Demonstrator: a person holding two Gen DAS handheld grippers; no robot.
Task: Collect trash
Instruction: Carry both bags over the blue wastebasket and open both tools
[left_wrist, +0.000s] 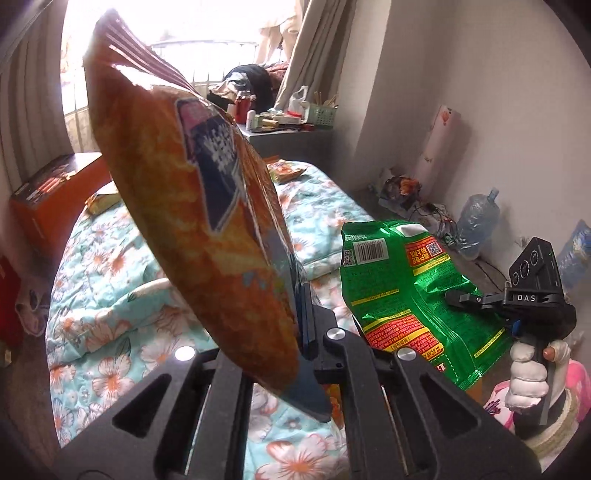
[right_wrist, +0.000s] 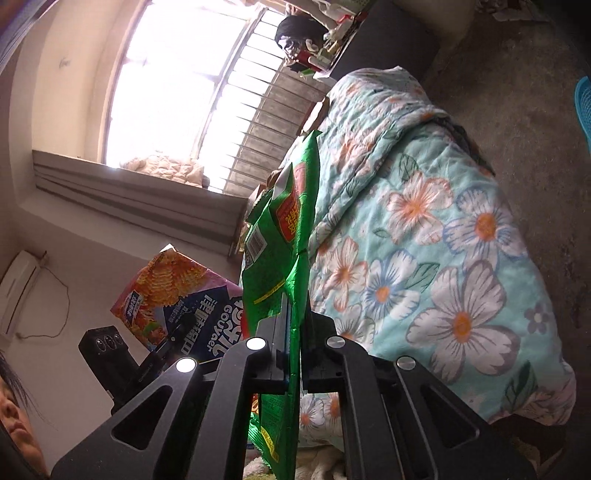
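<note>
An orange snack bag (left_wrist: 184, 203) stands up from my left gripper (left_wrist: 303, 306), which is shut on the bag's lower edge. To the right, a crumpled green snack bag (left_wrist: 399, 295) hangs above the bed, pinched at its right edge by my right gripper (left_wrist: 456, 296), which a gloved hand (left_wrist: 524, 380) holds. In the right wrist view the green bag (right_wrist: 280, 258) runs up between the closed fingers of the right gripper (right_wrist: 293, 321). The orange bag (right_wrist: 173, 291) and the left gripper (right_wrist: 179, 328) show at the left.
A bed with a floral quilt (left_wrist: 110, 295) lies below both bags. Two more wrappers (left_wrist: 286, 171) (left_wrist: 101, 201) lie at its far end beside an orange box (left_wrist: 55, 192). A water bottle (left_wrist: 476, 221) and cables sit on the floor. A blue basket (right_wrist: 584, 110) stands at the right.
</note>
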